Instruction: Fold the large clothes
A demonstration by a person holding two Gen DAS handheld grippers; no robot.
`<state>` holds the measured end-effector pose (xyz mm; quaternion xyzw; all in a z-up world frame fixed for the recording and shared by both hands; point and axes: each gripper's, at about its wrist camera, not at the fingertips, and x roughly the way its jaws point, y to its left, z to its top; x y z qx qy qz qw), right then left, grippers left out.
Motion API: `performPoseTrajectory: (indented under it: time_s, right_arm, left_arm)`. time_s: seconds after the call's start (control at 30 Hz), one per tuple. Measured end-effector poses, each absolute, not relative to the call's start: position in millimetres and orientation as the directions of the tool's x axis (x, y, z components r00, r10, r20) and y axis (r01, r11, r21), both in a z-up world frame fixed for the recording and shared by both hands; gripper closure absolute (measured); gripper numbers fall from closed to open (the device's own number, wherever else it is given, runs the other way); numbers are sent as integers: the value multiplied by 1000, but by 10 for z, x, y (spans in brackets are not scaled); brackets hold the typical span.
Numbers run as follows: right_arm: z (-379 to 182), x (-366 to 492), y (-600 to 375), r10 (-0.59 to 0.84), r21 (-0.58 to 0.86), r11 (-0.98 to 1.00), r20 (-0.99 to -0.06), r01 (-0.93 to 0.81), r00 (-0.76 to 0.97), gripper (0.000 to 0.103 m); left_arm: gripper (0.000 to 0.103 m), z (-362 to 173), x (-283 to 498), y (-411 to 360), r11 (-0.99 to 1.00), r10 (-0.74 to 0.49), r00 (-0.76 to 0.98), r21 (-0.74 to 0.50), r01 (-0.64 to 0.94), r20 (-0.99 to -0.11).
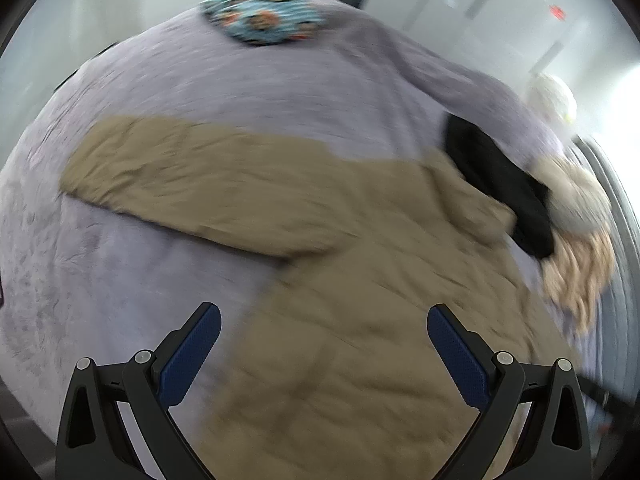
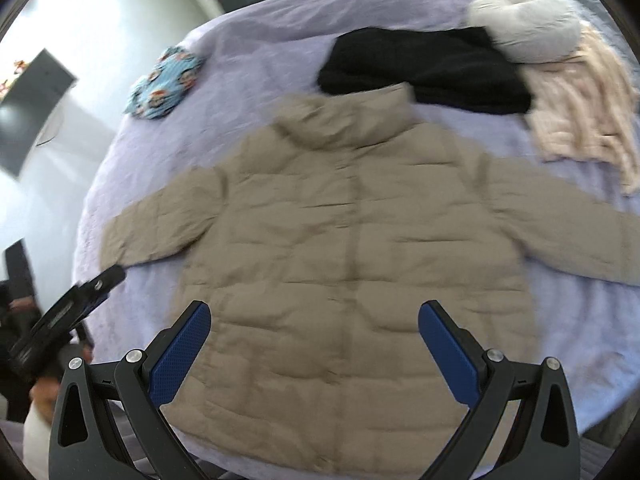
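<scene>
A tan quilted jacket [image 2: 352, 240] is spread flat across the centre of the right wrist frame on a lavender bed cover [image 2: 248, 52], sleeves laid out to both sides; a black garment [image 2: 424, 68] is seen at its collar, upper centre; a patterned blue cloth [image 2: 164, 84] lies upper left; the right gripper [image 2: 314, 344] and left gripper [image 1: 324, 350] are held with jaws spread, nothing pinched
</scene>
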<state>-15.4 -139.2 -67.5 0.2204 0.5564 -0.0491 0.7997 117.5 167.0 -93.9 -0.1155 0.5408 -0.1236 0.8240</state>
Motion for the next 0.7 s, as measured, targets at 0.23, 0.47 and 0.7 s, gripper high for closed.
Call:
performPoseTrajectory:
  time_s: [0.23, 0.47, 0.7]
  right_arm:
    - [-1416, 391, -824, 250, 316, 918, -930, 238, 270, 0]
    - [-1742, 787, -481, 312, 363, 922, -903, 137, 294, 0]
    - [-1827, 1072, -418, 319, 375, 918, -890, 129, 325, 0]
  left_arm:
    - [0, -1866, 1811, 2540, 883, -370, 435, -457, -112, -821]
    - [0, -2474, 2286, 3108, 755, -445, 491, -609, -245, -749]
    - [0, -2488, 2713, 3352, 759, -369, 560, -588, -280, -742]
